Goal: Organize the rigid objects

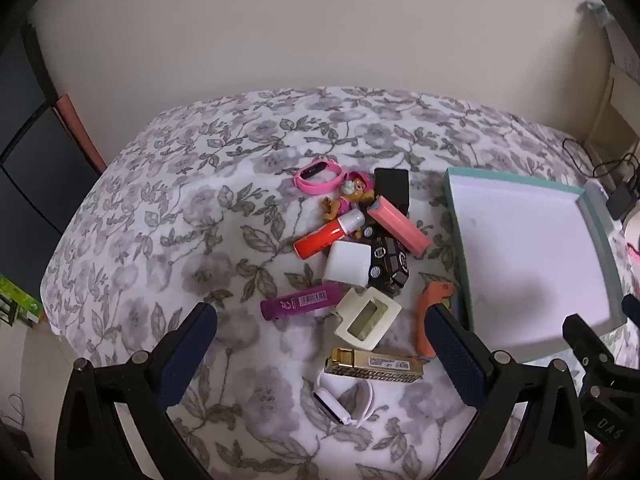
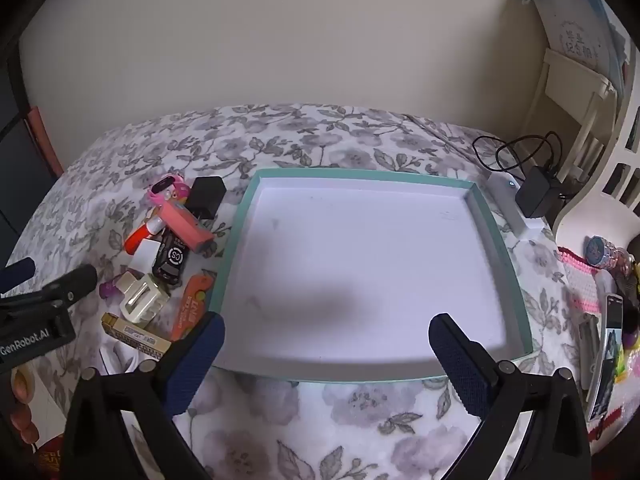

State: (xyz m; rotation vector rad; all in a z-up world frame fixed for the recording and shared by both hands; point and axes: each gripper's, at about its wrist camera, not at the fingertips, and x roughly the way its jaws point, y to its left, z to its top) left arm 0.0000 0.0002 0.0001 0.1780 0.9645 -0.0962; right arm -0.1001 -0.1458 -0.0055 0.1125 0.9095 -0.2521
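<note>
Nothing sorted yet: my left gripper (image 1: 320, 344) and right gripper (image 2: 326, 344) hang with jaws wide, empty. The clutter pile (image 1: 360, 248) lies on the bed beside the tray (image 2: 244, 240) (bare inside); next I'd pick one piece.

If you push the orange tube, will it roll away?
Probably a little: the orange tube looks round and lies on its side. The soft bedspread and the white cube touching it would likely stop it. It looks stiff.
</note>
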